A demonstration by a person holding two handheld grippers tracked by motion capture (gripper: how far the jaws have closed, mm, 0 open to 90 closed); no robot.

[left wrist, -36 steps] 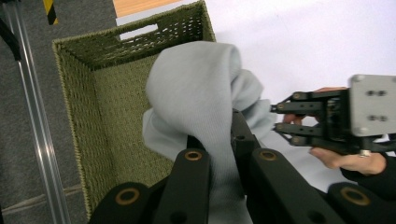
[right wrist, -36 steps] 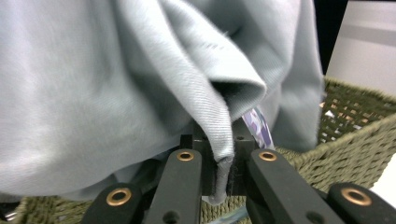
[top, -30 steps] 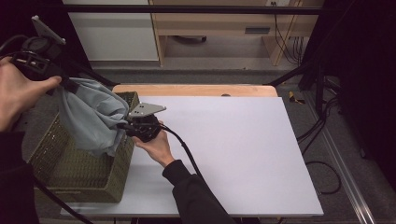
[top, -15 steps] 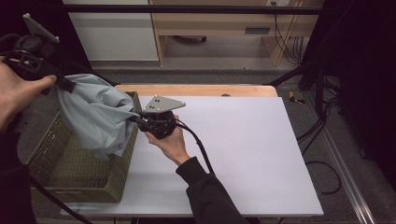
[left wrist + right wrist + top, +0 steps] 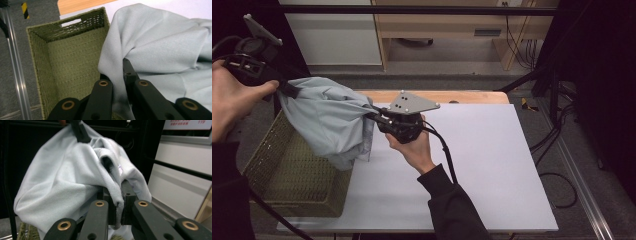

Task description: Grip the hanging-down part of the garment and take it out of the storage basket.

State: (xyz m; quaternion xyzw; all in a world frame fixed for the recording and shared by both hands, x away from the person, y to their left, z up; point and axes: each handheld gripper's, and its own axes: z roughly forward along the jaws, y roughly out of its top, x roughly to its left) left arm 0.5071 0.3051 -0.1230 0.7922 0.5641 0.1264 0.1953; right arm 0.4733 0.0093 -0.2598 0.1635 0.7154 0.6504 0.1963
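Cloth (image 5: pixel 329 120) hangs stretched between both hand-held grippers, its long axis running from the left hand-held gripper (image 5: pixel 287 90), raised over the basket (image 5: pixel 272 165), down to the right one (image 5: pixel 374 116) above the desk (image 5: pixel 492 165). Each is clamped on a fold; the lowest edge probably clears the basket.

The cloth (image 5: pixel 329 120) hangs above the basket (image 5: pixel 287 175) at the table's (image 5: pixel 492 170) left end.

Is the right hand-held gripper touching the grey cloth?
Touching. The right gripper view shows the right hand-held gripper shut on a fold of the grey cloth.
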